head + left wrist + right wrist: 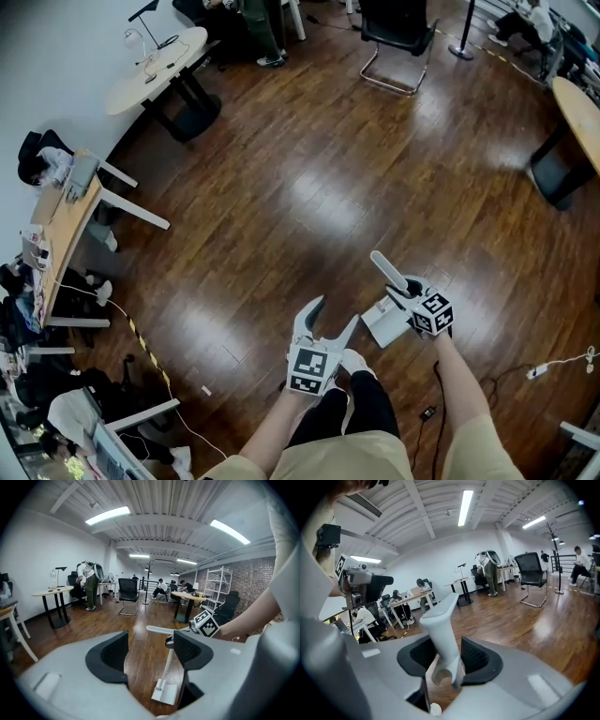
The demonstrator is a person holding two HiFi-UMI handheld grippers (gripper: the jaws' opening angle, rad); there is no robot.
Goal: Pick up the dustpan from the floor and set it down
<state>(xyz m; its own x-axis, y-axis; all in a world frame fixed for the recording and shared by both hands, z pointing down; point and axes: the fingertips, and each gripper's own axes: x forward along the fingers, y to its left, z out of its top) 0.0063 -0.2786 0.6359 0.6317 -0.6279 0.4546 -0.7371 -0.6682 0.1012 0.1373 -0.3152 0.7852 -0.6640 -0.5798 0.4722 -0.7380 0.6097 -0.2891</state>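
the dustpan [442, 625] is pale grey plastic: a long flat handle [387, 270] that widens to a blunt end, with a small boxy pan [378, 326] at its foot. near the lower end of the handle there is a round hole.

the handle stands between the fingers of the right gripper [449, 660], rising past their tips and leaning a little over the left one. these fingers are slightly apart around it. the dark face of the left pad shows bare beside the handle, so they do not look clamped on it. the pan sits below and just ahead of these fingers and looks to rest on the floor [309, 187].

the left gripper [150, 653] has its fingers spread wide with nothing between them. the dustpan is ahead of them, off the right fingertip and clear of both pads.

the floor is dark, glossy wood planks that catch the lights [108, 515], long strips on a white ribbed ceiling. beyond the fingers the room is an open office: a pale oval table [155, 66], a black chair [398, 37], and a cluttered desk [66, 211] on the left gripper's side. past the right gripper there is a brick wall [255, 581] with a white shelf [219, 585] before it. people stand and sit at the far tables.
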